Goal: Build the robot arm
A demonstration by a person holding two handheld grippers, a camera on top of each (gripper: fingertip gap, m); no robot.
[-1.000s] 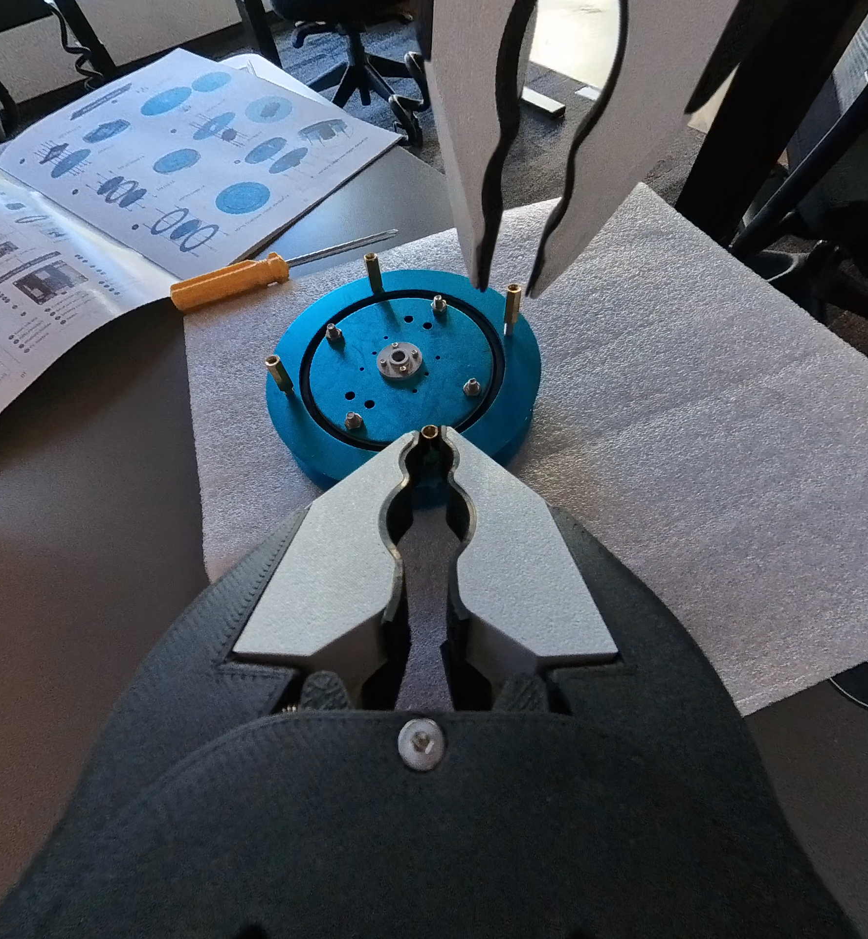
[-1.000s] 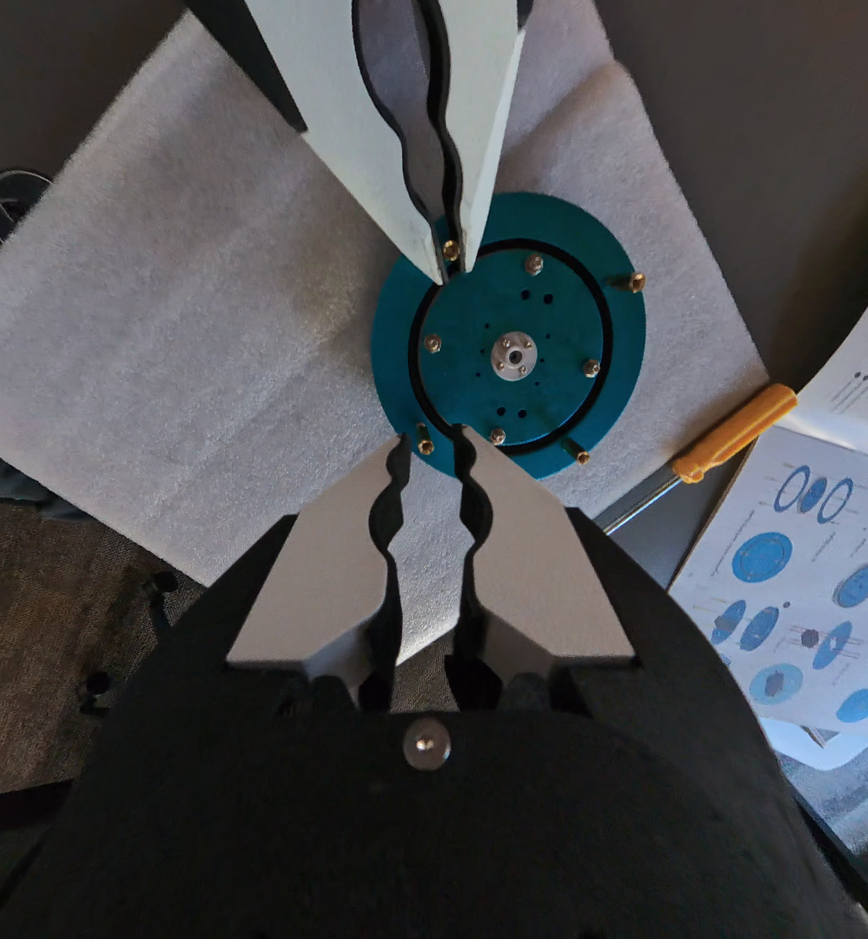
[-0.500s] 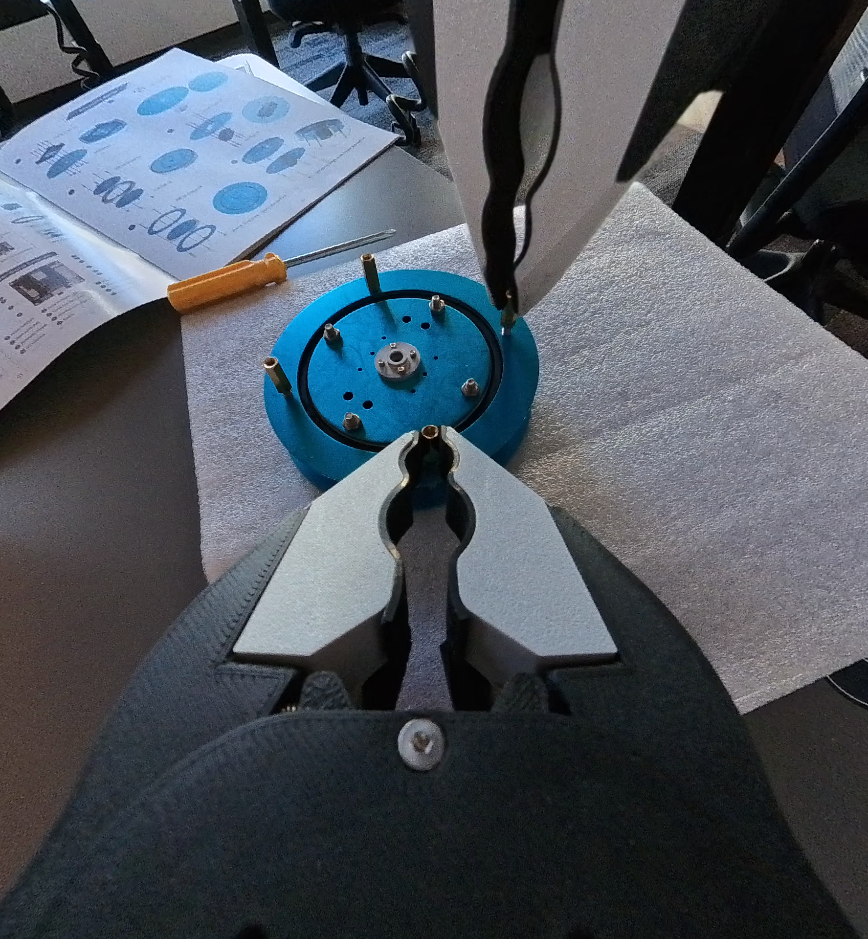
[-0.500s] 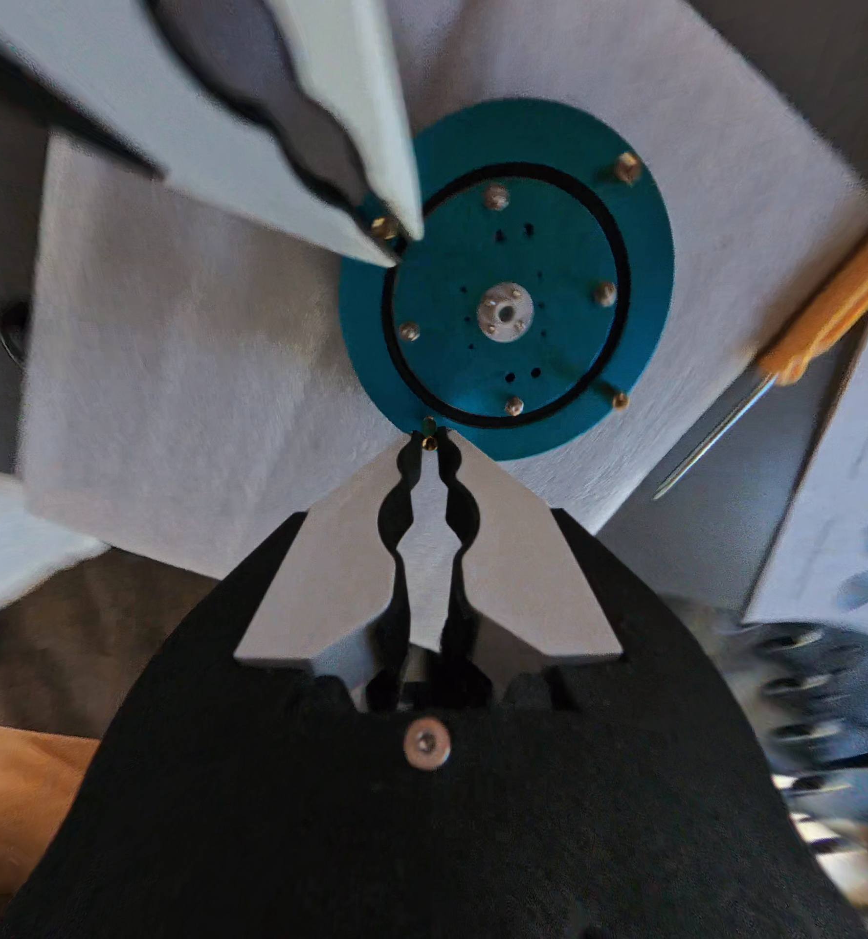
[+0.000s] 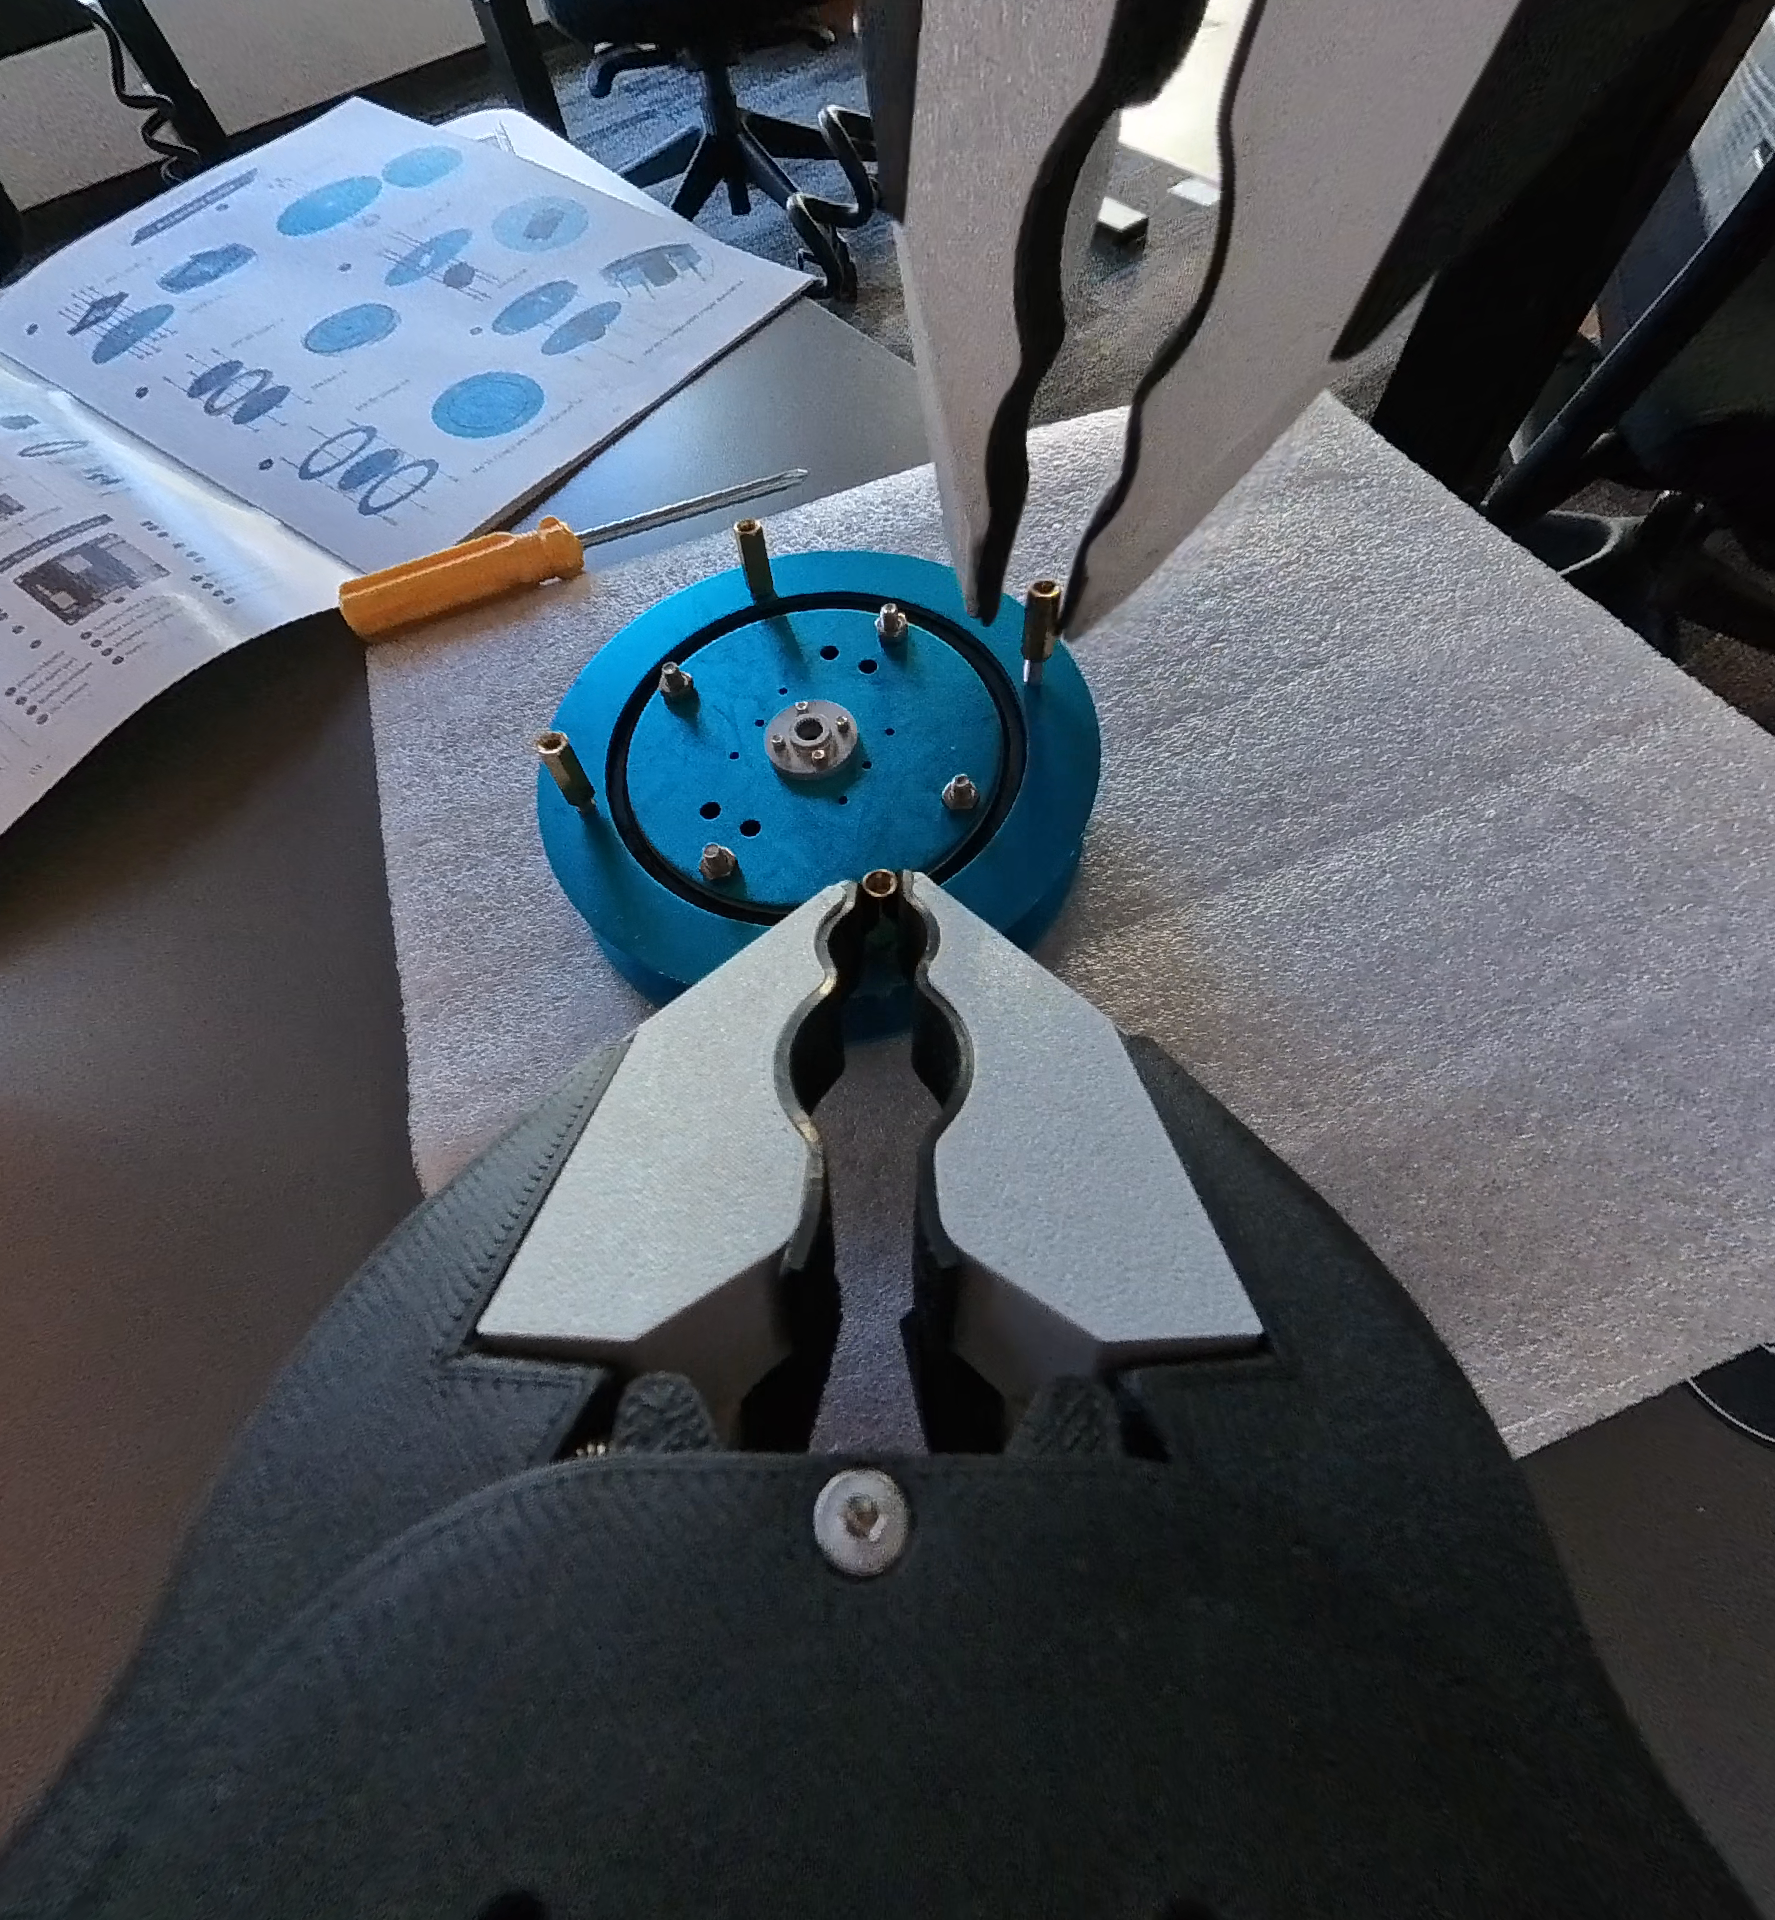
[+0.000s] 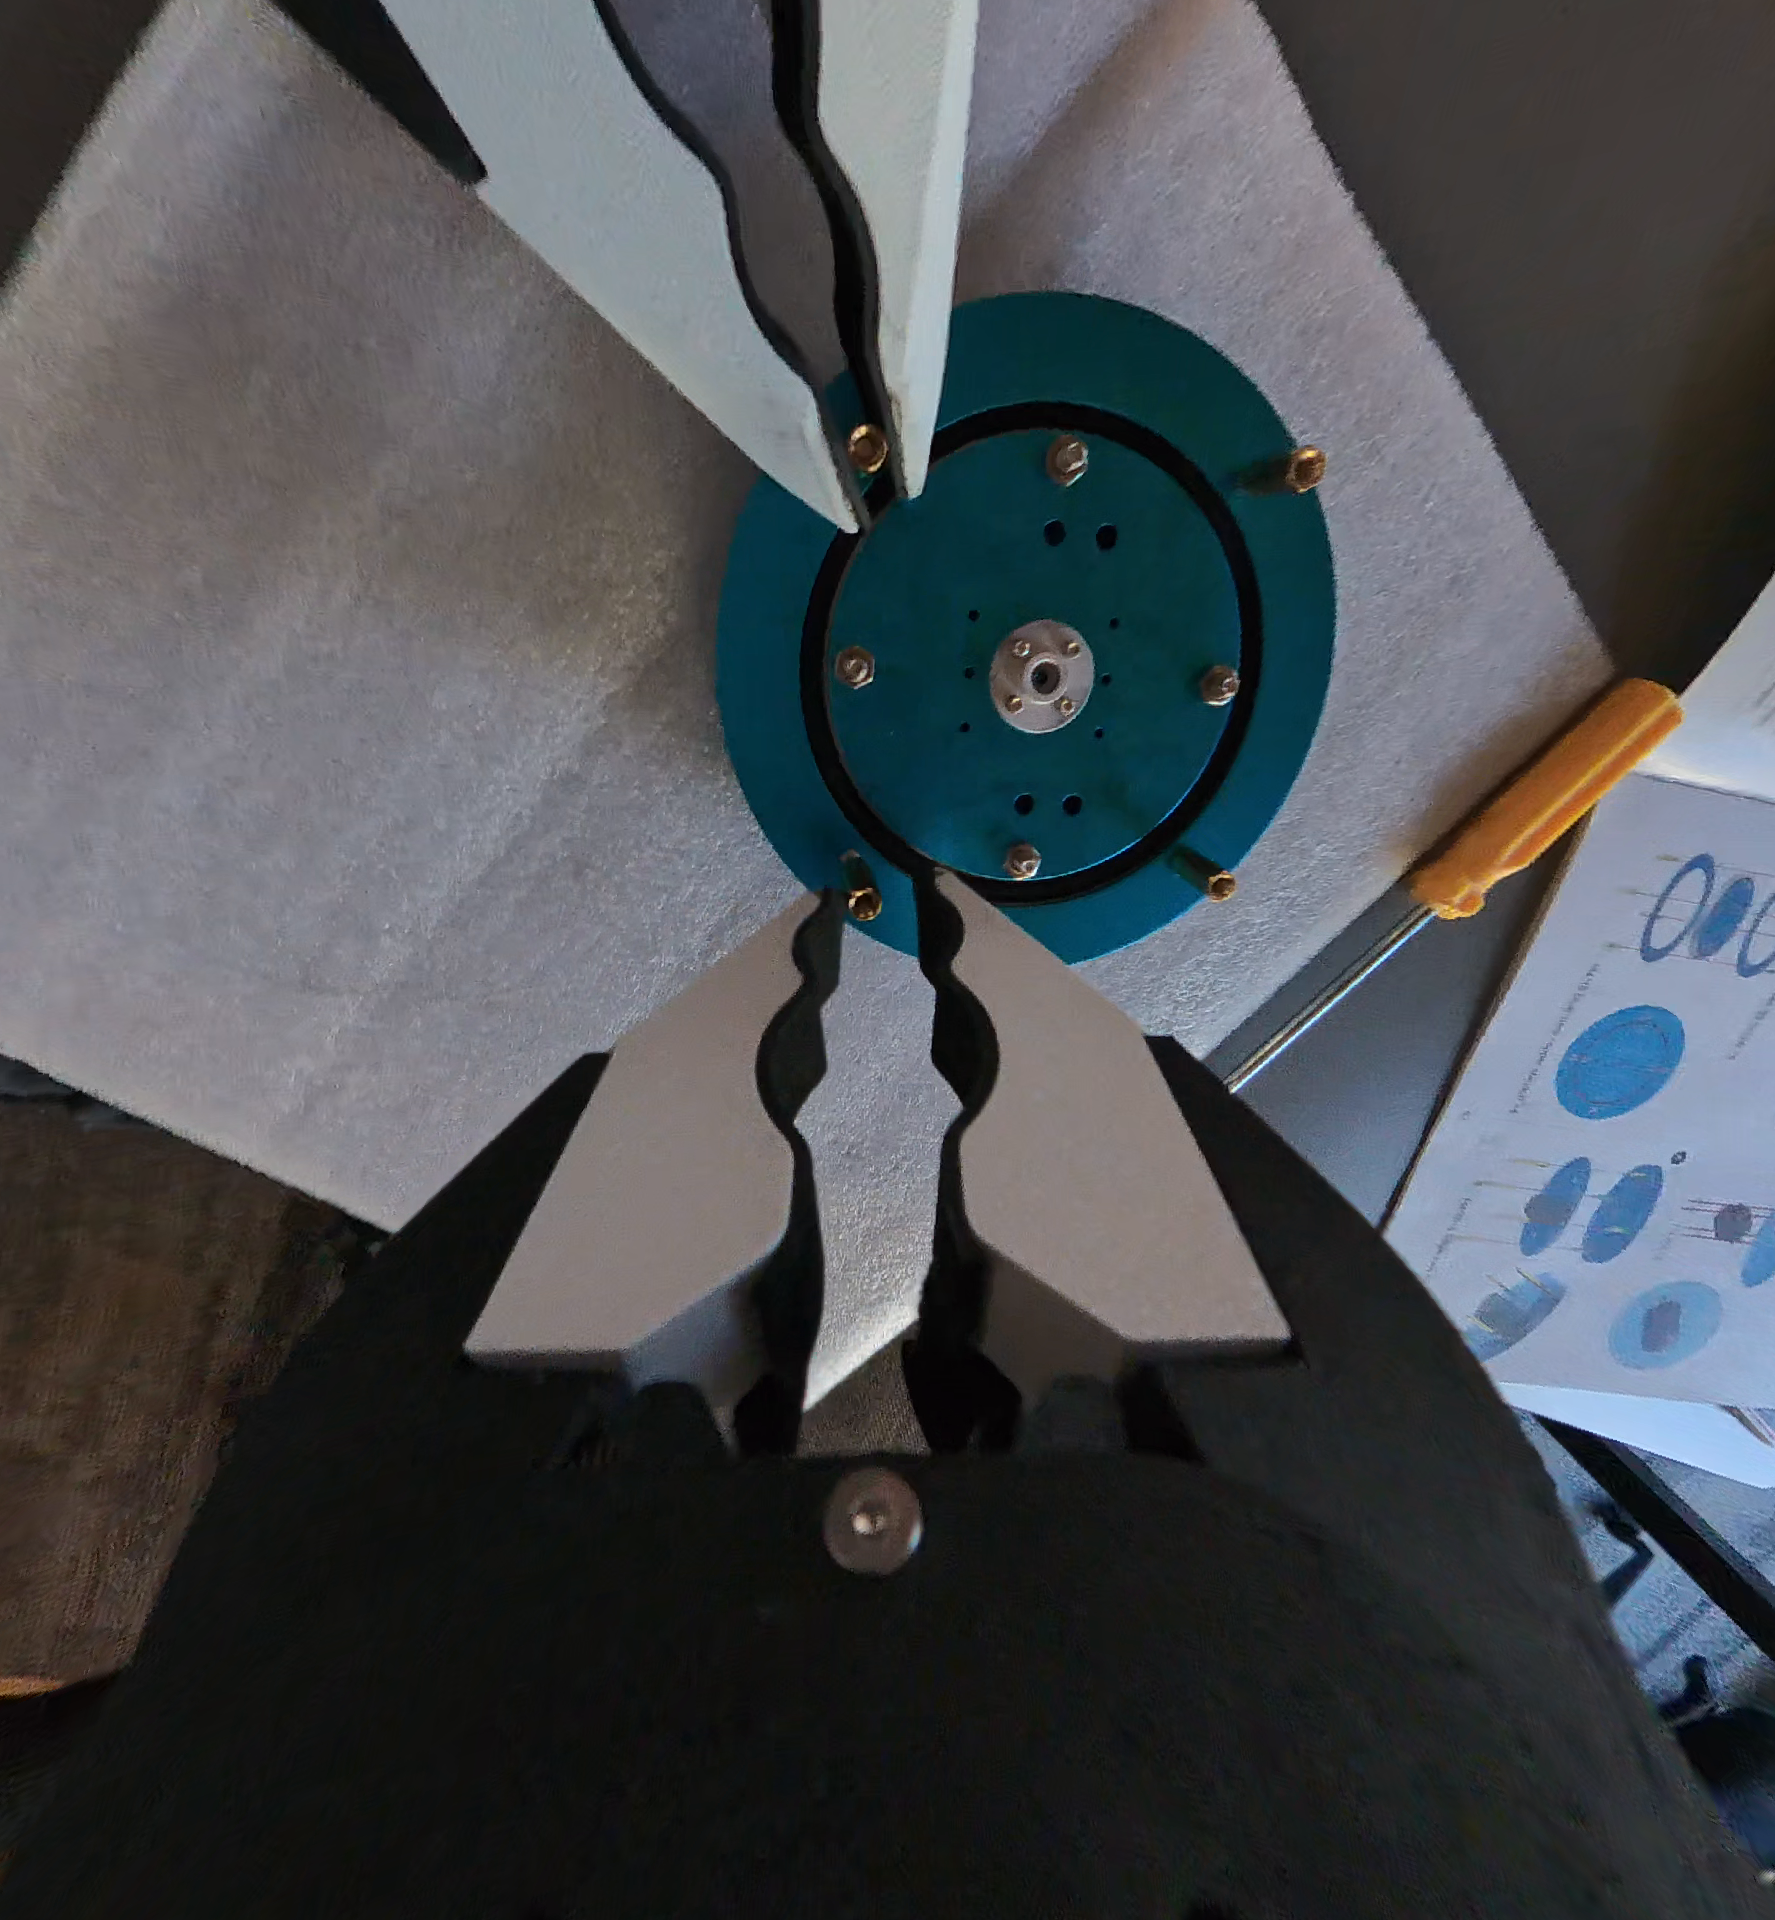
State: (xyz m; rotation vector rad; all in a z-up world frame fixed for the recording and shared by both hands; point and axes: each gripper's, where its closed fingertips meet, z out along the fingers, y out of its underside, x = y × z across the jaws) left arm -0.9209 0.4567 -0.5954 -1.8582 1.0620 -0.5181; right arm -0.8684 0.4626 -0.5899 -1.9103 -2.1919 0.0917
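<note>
A blue round disc [image 5: 1059,748] with a black ring and a silver hub lies on a white foam sheet [image 5: 1382,831]. Several brass standoffs stand on its rim. My left gripper [image 5: 880,883] is shut on the near brass standoff [image 5: 880,885]. My right gripper [image 5: 1026,618] comes down from above, open, with its fingertips on either side of the far-right standoff [image 5: 1041,613]. In the right wrist view the right gripper [image 6: 881,896] is open around that standoff [image 6: 862,899] at the edge of the disc [image 6: 1288,665], and the left gripper [image 6: 878,488] pinches its standoff [image 6: 867,449].
An orange-handled screwdriver [image 5: 457,592] lies at the foam's far-left edge, also in the right wrist view [image 6: 1537,810]. An open booklet with blue diagrams [image 5: 343,312] lies on the grey table behind it. Office chairs [image 5: 737,94] stand beyond the table. My hands' fingertips stand some 6 centimetres from each other. The orange-handled screwdriver [image 5: 457,592] is about equally far from each gripper, around 15 centimetres. Seen from the right wrist view [image 6: 1531,784] as well.
The right gripper was open, closed on the far-right standoff and turned half a second ago, and has now opened again around it. The left gripper has kept its hold and not moved.
</note>
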